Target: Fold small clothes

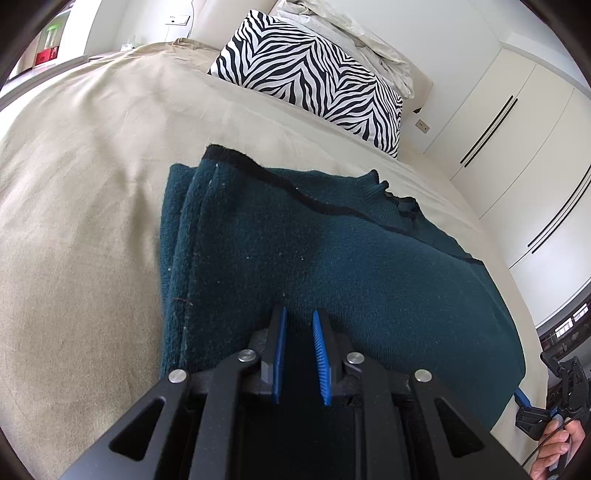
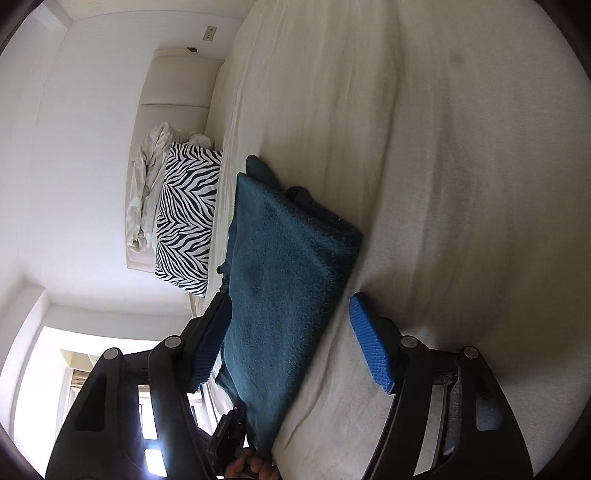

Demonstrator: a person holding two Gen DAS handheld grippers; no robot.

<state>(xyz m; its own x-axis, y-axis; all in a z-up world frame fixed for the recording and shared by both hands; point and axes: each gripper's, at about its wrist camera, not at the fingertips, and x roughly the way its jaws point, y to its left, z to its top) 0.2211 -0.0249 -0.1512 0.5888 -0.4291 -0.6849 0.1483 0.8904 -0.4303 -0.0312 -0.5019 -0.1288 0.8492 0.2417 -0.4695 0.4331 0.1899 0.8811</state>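
A: Where is the garment?

B: The dark teal knitted sweater with black trim (image 1: 332, 258) lies folded on the beige bedspread (image 1: 92, 184), on the near side of the zebra-striped black-and-white pillow (image 1: 314, 77). In the left wrist view its black-edged hem runs across the far side, toward that pillow, and stacked layers show along its left edge.

A: And the left gripper (image 1: 299, 314)?

B: It sits low over the near part of the sweater. Its blue ribbed pads (image 1: 320, 354) stand a narrow gap apart, with nothing between them; teal knit shows through the gap beneath.

A: The right gripper (image 2: 291, 306)?

B: Spread wide, turned on its side. The folded sweater runs between its two blue pads (image 2: 371, 350). The pad nearer the pillow lies against the sweater's edge, though whether it truly presses I cannot tell; the other pad stands clear of the cloth, over the bedspread.

A: Anything past the pillow?

B: A crumpled off-white sheet (image 1: 354, 29) is heaped behind it, against the cream padded headboard (image 2: 173, 88). To the pillow's right in the left wrist view stand white wardrobe doors with slim black handles (image 1: 487, 129).

A: Do the grippers see each other?

B: In the left wrist view the right one shows at the bottom right corner, at the sweater's near corner, with the person's right hand (image 1: 557, 443) around its grip.
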